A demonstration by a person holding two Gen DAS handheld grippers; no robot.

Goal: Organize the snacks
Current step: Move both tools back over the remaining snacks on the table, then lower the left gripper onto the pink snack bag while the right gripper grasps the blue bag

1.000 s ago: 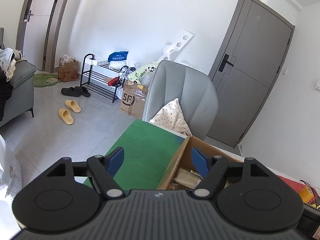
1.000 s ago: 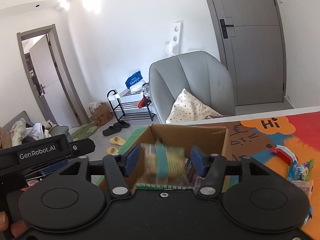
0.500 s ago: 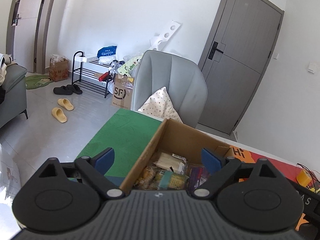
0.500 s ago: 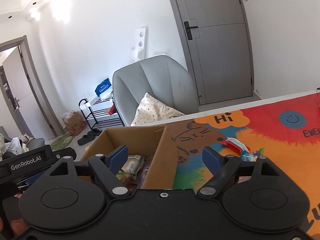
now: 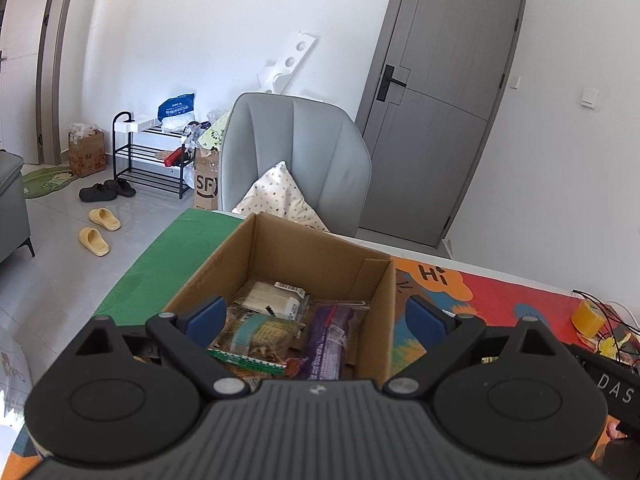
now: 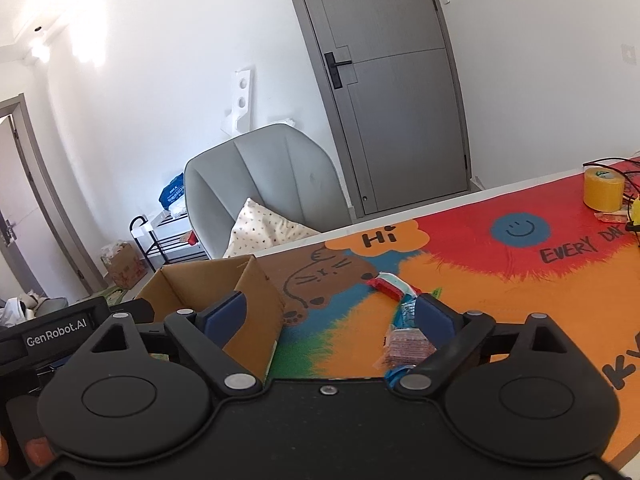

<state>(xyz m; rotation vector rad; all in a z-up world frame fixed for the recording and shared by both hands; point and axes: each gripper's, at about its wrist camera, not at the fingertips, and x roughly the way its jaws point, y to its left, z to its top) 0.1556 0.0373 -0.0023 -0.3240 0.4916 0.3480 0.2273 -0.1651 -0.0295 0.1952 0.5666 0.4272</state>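
An open cardboard box (image 5: 276,240) stands on the table and holds several snack packets, among them a clear biscuit pack with a teal band (image 5: 256,338) and a purple packet (image 5: 330,338). My left gripper (image 5: 316,316) is open and empty, just above the box's near side. My right gripper (image 6: 330,314) is open and empty, to the right of the box (image 6: 256,292). Loose snacks lie on the mat ahead of it: a red and white packet (image 6: 390,284), a blue packet (image 6: 406,314) and a pink packet (image 6: 408,346).
A colourful mat (image 6: 500,272) covers the table, with a green part (image 5: 180,248) left of the box. A yellow tape roll (image 6: 603,189) and cables lie at the far right. A grey chair (image 5: 296,160) with a cushion stands behind the table.
My right gripper let the biscuit pack go into the box, then swung right toward the loose snacks. My left gripper opened wider and turned right over the box.
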